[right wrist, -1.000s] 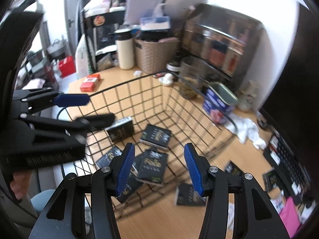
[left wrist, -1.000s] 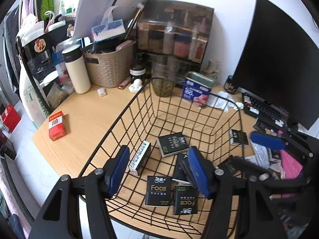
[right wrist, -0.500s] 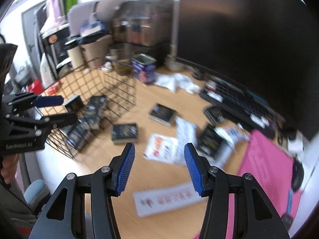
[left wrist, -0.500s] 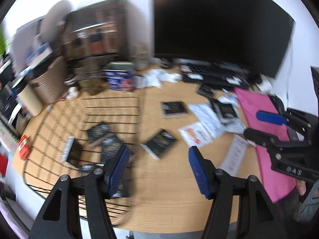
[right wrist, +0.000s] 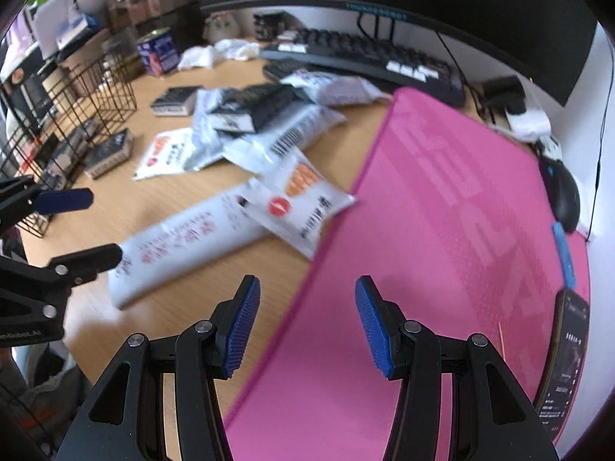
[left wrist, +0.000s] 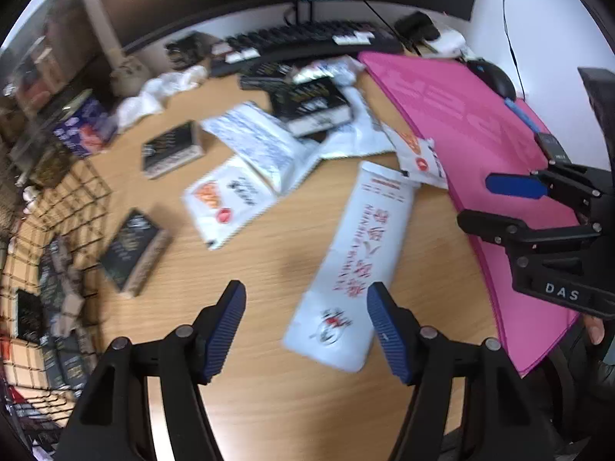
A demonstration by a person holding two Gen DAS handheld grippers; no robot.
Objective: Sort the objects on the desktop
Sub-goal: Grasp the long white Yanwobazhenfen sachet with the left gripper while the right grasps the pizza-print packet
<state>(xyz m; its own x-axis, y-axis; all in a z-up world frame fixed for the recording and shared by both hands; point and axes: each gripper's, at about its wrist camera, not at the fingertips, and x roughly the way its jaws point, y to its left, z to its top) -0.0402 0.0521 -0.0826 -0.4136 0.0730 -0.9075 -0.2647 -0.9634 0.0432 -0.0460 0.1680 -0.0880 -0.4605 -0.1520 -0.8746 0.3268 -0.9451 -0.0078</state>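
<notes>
both tools are empty. my left gripper hangs over bare wood with its jaws opening and nothing between the pads; the lower end of the long white packet lies just beside its right finger, so that looks like the piece i'm lining up for. my right gripper is parted about halfway, gripping nothing, and sits over the edge of the pink mat, likely held clear so it doesn't crowd the left one. the things to sort are spread across the desk: a loose heap of white pouches with a black box resting on top, a second black box lying alone nearer the blue tin, and a third lying close by the wire basket. the basket stands at the desk's left end and already holds several black boxes, so i judge boxes go there and the pouches are a separate group. keyboard and mouse stay where they are. both views are blurred; packet print unreadable.
</notes>
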